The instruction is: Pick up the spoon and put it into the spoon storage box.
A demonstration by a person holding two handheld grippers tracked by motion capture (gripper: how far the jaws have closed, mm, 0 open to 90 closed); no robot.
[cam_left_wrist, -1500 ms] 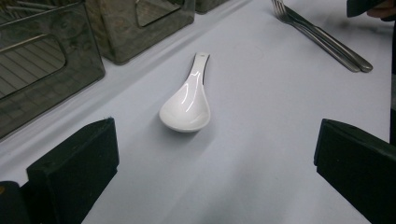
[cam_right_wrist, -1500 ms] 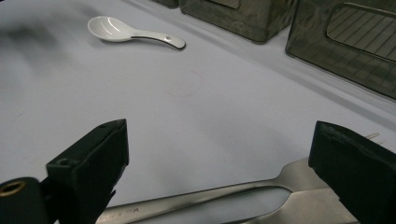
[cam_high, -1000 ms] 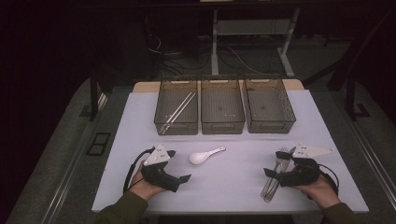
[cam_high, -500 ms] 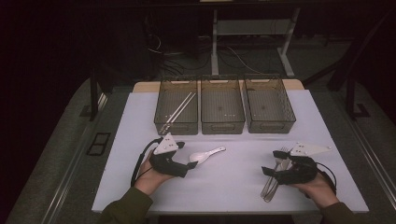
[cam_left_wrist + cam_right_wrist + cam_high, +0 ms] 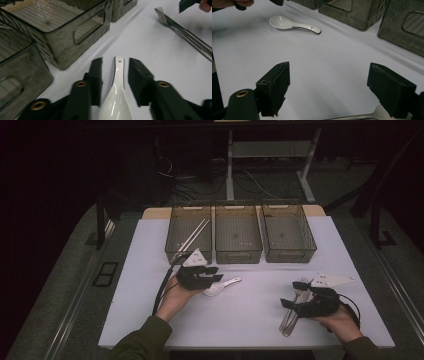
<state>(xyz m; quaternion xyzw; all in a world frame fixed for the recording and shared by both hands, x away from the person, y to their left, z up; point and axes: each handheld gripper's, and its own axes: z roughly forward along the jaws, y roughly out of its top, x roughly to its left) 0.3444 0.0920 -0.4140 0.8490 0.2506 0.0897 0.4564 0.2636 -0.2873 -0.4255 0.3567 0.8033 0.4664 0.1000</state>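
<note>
High view: the left gripper sits over the glossy white ceramic soup spoon on the white table, just before three smoky clear plastic bins. The right gripper rests by the steel forks.

Left gripper view: its fingers, which have just been closing, flank the spoon's handle with small gaps, not yet pressing. The spoon looks stiff, slick and chippable; the narrow handle is the best hold.

Right gripper view: the fingers stand wide open, holding nothing.
</note>
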